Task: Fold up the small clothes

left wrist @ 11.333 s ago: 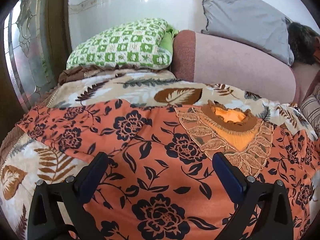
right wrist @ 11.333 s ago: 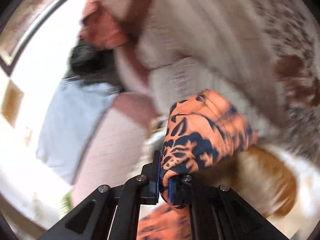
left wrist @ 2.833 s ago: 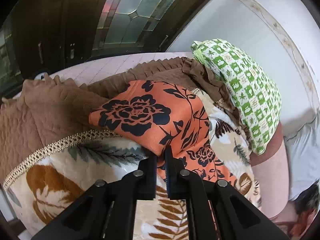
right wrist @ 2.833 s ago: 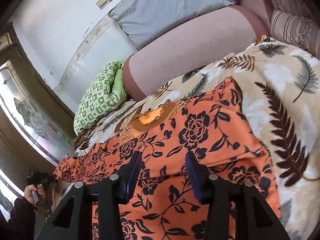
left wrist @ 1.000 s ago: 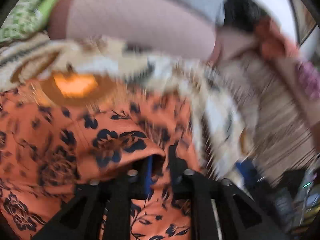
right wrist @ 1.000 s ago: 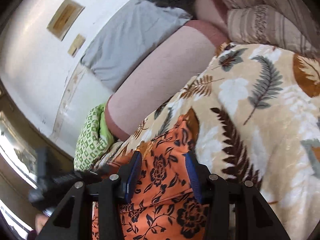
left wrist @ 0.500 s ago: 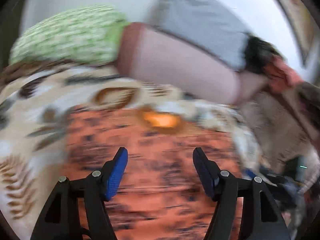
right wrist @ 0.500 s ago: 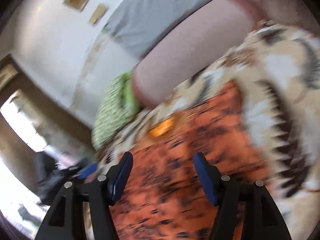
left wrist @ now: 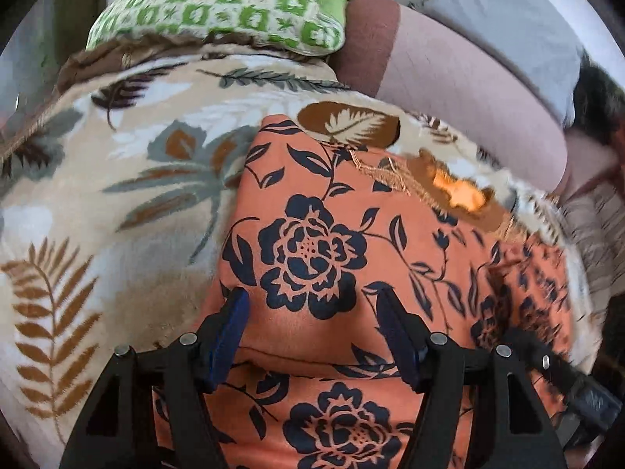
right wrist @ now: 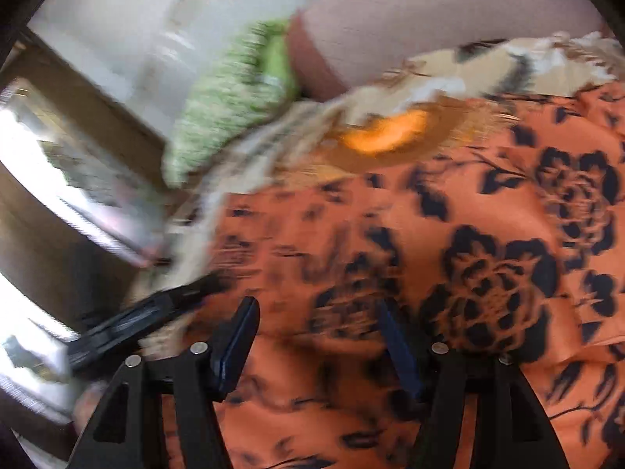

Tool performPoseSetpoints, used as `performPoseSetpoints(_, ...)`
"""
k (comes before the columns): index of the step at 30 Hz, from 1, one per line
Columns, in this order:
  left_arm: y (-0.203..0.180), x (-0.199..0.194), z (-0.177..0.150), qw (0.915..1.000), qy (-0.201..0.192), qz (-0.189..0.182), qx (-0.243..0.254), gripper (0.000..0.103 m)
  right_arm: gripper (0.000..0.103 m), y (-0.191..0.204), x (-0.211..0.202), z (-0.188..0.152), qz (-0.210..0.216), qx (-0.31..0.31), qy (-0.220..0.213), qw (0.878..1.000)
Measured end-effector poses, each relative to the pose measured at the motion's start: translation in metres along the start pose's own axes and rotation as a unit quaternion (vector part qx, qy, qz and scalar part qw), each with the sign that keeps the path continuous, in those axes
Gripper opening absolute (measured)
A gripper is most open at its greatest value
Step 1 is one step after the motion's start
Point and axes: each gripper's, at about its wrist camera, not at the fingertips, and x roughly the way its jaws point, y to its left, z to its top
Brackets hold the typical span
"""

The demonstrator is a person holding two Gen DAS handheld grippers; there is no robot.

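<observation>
Both grippers (left wrist: 312, 312) (right wrist: 316, 320) gape over smooth orange floral cloth (left wrist: 312, 242), right jaws closing.

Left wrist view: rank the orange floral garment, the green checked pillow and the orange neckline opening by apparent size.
1. Orange floral garment, though nearest the camera.
2. Green checked pillow.
3. Orange neckline opening.

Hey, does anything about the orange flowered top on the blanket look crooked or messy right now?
Nothing stands out. The orange top lies fairly flat on the leaf-print blanket, a fold edge crossing near the left gripper.
</observation>
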Motion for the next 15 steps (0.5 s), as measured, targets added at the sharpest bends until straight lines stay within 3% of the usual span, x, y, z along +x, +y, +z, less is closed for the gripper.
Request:
performPoseSetpoints(1,-0.003,0.001,-0.001,0.9999,0.004,0.009,0.011,0.068,0.052,-0.001,-0.003,0.002,-0.042,-0.013,-0.006,0.999)
performPoseSetpoints(2,-0.004,0.003,-0.001,0.9997,0.007,0.014,0.019,0.068,0.046,-0.004,-0.010,0.005,-0.123,-0.039,-0.027,0.991)
performPoseSetpoints(4,-0.006,0.003,-0.003,0.9992,0.011,0.020,0.031,0.068,0.047,-0.022,-0.026,0.015,-0.241,-0.054,-0.070,0.966)
performPoseSetpoints(6,-0.006,0.002,-0.004,0.9990,0.016,0.022,0.036,0.068,0.047,-0.065,-0.056,0.028,-0.287,0.021,-0.115,0.951)
performPoseSetpoints(8,-0.004,0.001,-0.003,0.9991,0.016,0.018,0.035,0.068,0.049,-0.095,-0.094,0.033,-0.285,0.086,-0.174,0.939)
performPoseSetpoints(10,-0.002,-0.001,-0.003,0.9993,0.016,0.014,0.029,0.068,0.050,-0.093,-0.114,0.034,-0.263,0.073,-0.206,0.940)
performPoseSetpoints(13,-0.004,-0.003,-0.002,0.9992,0.013,0.020,0.032,0.068,0.050,-0.067,-0.105,0.033,-0.159,0.016,-0.185,0.970)
performPoseSetpoints(15,-0.007,-0.002,-0.003,0.9990,0.014,0.023,0.037,0.068,0.050,-0.050,-0.080,0.032,-0.137,-0.018,-0.141,0.980)
